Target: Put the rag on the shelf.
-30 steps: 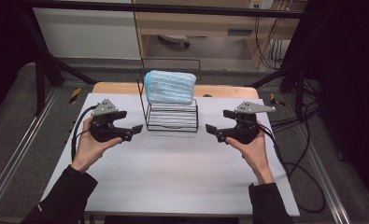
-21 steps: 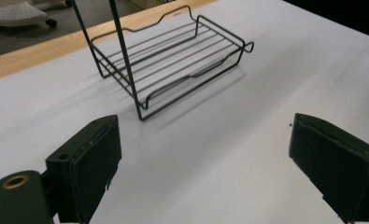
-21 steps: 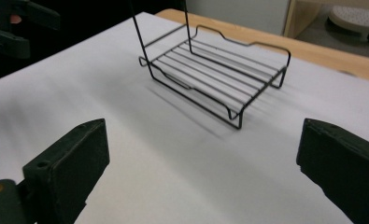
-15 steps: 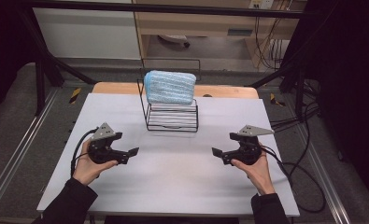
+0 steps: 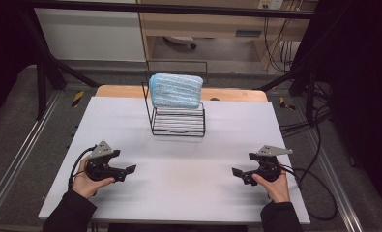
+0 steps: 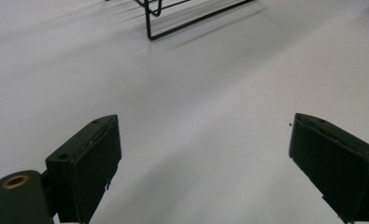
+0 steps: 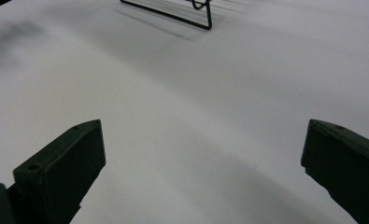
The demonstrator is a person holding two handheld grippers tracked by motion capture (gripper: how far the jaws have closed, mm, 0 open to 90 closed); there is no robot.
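Your left gripper [image 5: 129, 169] sat low over the near left part of the counter [image 5: 188, 159], its jaws spread wide with nothing between them. In the left gripper view the two black jaws stood far apart above bare white surface. Your right gripper [image 5: 237, 172] mirrored it at the near right, jaws also wide apart and holding nothing. The two grippers pointed inward toward each other, well apart, each held in one of your hands, with dark sleeves coming in from the bottom edge of the high view. A cable trailed from each gripper, and a grey three-cornered plate topped each one.

Farther out, toward the middle of the far side of the counter, stood a black wire rack [image 5: 178, 120]. A light blue packet [image 5: 175, 90] rested in it, standing on its long edge and leaning back a little. Both grippers were well clear of the rack and the packet. The rack's foot [image 6: 191, 21] showed at the top of both gripper views.
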